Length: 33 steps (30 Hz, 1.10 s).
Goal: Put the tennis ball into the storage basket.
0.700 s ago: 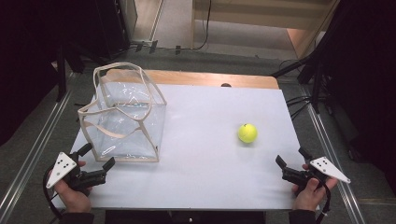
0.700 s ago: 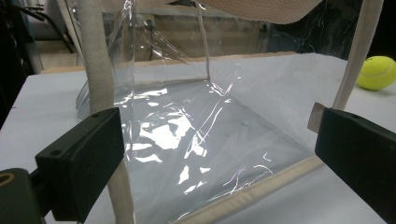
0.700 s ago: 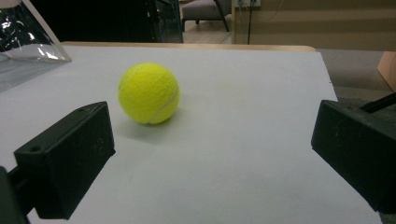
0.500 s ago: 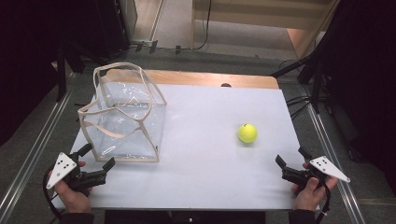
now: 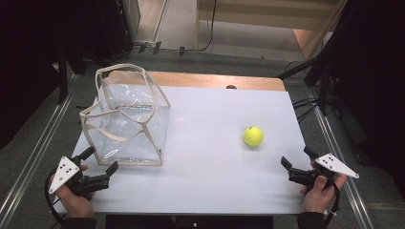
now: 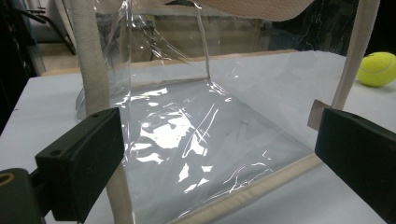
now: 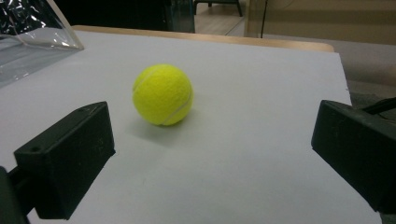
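Table top (image 5: 210,191): white sheet, matte, evenly lit; wooden edge (image 5: 215,80) bare along the far side, small dark round spot (image 5: 231,87) at the middle of that far edge.
Floor (image 5: 172,28): pale grey beyond the far edge, crossed by a black cable (image 5: 210,24); grey carpet-like strips along the left and right edges.
Rails (image 5: 28,162): metal, running beside the left edge; a matching one (image 5: 341,162) beside the right edge.
Furniture: light wooden unit (image 5: 267,19) past the far right corner; dark stands (image 5: 325,71) and cables near it.
Surroundings: black and unlit at far left (image 5: 33,57) and far right (image 5: 377,71).
Light: soft, from above.
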Available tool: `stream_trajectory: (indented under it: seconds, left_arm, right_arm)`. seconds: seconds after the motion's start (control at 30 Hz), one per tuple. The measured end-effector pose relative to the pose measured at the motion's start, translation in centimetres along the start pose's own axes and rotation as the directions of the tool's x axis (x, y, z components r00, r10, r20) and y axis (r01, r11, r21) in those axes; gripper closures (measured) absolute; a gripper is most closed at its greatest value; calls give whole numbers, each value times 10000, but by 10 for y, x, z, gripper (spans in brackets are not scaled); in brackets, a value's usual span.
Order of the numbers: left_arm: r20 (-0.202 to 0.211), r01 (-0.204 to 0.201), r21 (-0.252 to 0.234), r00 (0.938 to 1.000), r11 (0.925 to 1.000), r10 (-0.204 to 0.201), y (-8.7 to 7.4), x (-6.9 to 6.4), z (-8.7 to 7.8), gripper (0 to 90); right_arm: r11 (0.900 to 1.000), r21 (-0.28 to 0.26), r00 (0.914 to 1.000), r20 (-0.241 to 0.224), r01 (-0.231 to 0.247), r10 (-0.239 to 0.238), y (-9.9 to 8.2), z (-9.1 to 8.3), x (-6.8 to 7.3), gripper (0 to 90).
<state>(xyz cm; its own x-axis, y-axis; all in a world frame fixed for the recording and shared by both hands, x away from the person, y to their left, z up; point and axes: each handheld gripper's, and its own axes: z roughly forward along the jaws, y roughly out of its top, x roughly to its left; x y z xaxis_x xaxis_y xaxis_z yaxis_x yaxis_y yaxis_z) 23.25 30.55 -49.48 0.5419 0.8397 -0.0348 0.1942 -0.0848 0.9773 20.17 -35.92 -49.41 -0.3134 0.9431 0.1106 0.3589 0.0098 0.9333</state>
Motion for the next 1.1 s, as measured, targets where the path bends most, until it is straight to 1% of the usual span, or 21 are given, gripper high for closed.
stream_trajectory:
  seconds: [0.1, 0.17, 0.23, 0.27, 0.3, 0.33, 0.37, 0.4, 0.47, 0.5, 0.6, 0.7, 0.83, 0.93, 0.97, 1.0, 1.03, 1.07, 1.1]
  left_arm:
    - [8, -22, 0, 10000, 10000, 22, 0, 1, 0, 13]
    - [30, -12, -11, 10000, 10000, 12, 0, 1, -1, 13]
    - [27, -17, -11, 10000, 10000, 17, 0, 1, -1, 13]
    - [32, -15, -14, 10000, 10000, 15, 0, 1, -1, 13]
    - [42, -8, -23, 10000, 10000, 9, 0, 1, 0, 13]
    - [42, -8, -23, 10000, 10000, 9, 0, 1, 0, 13]
    - [41, -7, -24, 10000, 10000, 7, 0, 1, -1, 13]
    - [46, -9, -24, 10000, 10000, 9, 0, 1, -1, 13]
    - [44, -1, -40, 10000, 10000, 1, 0, 0, 0, 13]
    - [44, -1, -40, 10000, 10000, 1, 0, 0, 0, 13]
    - [47, -20, -31, 10000, 10000, 20, 0, 0, -1, 13]
    - [29, -36, -24, 10000, 10000, 36, 0, 0, -1, 13]
    - [24, -45, -26, 10000, 10000, 45, 0, 0, -1, 13]
    - [36, -50, -39, 10000, 10000, 50, 0, 0, -1, 13]
    - [54, -27, -50, 10000, 10000, 27, 0, 0, -1, 13]
    - [61, -22, -51, 10000, 10000, 22, 0, 0, -1, 13]
    - [57, -25, -48, 10000, 10000, 25, 0, 0, -1, 13]
    - [59, -28, -46, 10000, 10000, 29, 0, 0, -1, 13]
    - [58, -25, -41, 10000, 10000, 25, 0, 0, -1, 13]
  right_arm:
    - [9995, 272, 9998, -82, 185, -182, 5, 4, 2, 0]
    - [9979, 553, 9992, -189, 349, -339, 8, 7, 2, 0]
    - [9964, 748, 9988, -322, 389, -366, 11, 11, 3, 0]
    - [9952, 818, 9980, -396, 531, -499, 13, 13, 4, 0]
    - [9941, 943, 9981, -358, 538, -506, 15, 14, 5, 0]
    - [9941, 943, 9981, -358, 538, -506, 15, 14, 5, 0]
    - [9914, 1086, 9965, -488, 727, -677, 19, 18, 5, 0]
    - [9897, 1243, 9966, -510, 703, -644, 21, 19, 6, 0]
    - [9863, 1378, 9946, -635, 903, -822, 24, 23, 7, 0]
    - [9863, 1378, 9946, -635, 903, -822, 24, 23, 7, 0]
    - [9805, 1695, 9930, -804, 994, -867, 29, 29, 8, 0]
    - [9786, 1797, 9926, -866, 1000, -856, 31, 32, 9, 0]
    - [9709, 2081, 9899, -1010, 1187, -994, 37, 38, 12, 0]
    - [9607, 2450, 9862, -1313, 1309, -1009, 42, 45, 13, 0]
    - [9562, 2540, 9836, -1409, 1458, -1126, 44, 46, 14, 0]
    - [9562, 2540, 9836, -1409, 1458, -1126, 44, 46, 14, 0]
    - [9518, 2637, 9823, -1418, 1563, -1221, 45, 48, 15, 0]
    - [9419, 2894, 9800, -1497, 1706, -1315, 49, 51, 17, 0]
    - [9389, 2950, 9789, -1519, 1771, -1370, 50, 52, 18, 0]
